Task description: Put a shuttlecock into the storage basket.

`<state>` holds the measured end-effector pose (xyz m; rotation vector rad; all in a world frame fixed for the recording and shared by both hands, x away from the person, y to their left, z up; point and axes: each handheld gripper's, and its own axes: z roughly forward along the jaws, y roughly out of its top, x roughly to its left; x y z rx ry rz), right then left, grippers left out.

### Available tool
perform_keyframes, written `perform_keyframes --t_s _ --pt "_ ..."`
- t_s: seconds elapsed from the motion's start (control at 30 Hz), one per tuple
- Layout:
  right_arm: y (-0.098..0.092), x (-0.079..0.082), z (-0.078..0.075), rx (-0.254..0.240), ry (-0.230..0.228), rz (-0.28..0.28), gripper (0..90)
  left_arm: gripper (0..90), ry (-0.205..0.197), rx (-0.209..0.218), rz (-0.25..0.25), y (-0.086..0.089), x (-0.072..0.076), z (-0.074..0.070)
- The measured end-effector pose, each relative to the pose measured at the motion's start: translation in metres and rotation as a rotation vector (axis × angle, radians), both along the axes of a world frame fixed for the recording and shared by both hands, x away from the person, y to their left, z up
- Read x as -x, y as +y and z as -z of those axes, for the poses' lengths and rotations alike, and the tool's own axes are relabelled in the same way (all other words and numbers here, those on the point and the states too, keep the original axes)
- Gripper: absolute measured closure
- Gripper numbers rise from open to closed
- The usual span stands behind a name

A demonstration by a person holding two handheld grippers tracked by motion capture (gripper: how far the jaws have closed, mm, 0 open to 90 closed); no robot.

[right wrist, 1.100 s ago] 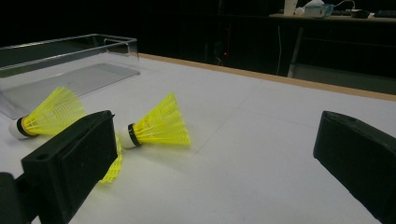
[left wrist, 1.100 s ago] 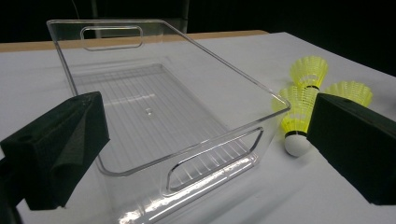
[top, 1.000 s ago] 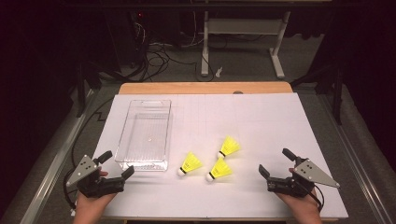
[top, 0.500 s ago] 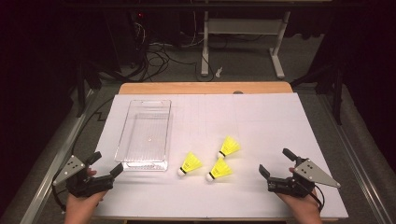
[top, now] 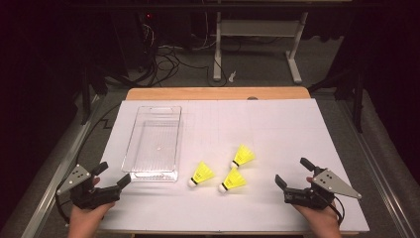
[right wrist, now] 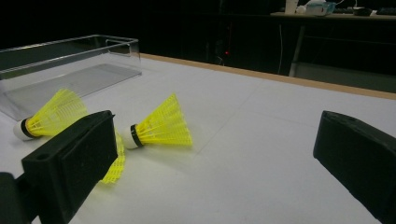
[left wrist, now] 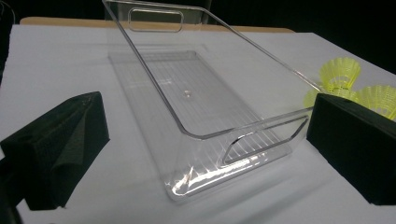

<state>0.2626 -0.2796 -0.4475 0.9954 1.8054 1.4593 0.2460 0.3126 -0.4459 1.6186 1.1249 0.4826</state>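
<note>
Three yellow shuttlecocks (top: 232, 171) clustered mid-bench, just right of clear bin (top: 153, 144), cork ends toward 7 o'clock. Nearest one (top: 232, 181) at 9 o'clock from right gripper (top: 293, 177), jaws spread, empty. Left gripper (top: 113, 176) also spread, empty, facing the bin's near end at 1 o'clock. Right hand likely closer.
</note>
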Motion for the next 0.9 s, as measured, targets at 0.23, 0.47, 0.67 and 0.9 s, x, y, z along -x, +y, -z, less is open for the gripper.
perform_keyframes --t_s 0.23,0.47,0.67,0.9 --pt "0.001 0.000 0.000 0.004 -0.004 -0.003 0.4 0.2 0.067 -0.055 0.013 -0.003 -0.004 0.003" --pt "0.001 0.000 0.000 0.009 -0.004 -0.004 0.4 0.2 0.136 -0.110 0.010 -0.008 -0.008 0.007" --pt "0.001 0.000 0.000 0.008 -0.006 -0.005 0.4 0.2 0.176 -0.165 0.024 -0.013 -0.010 0.010" --pt "0.001 0.000 0.000 0.011 -0.003 -0.007 0.4 0.1 0.245 -0.202 0.041 -0.016 -0.014 0.014"
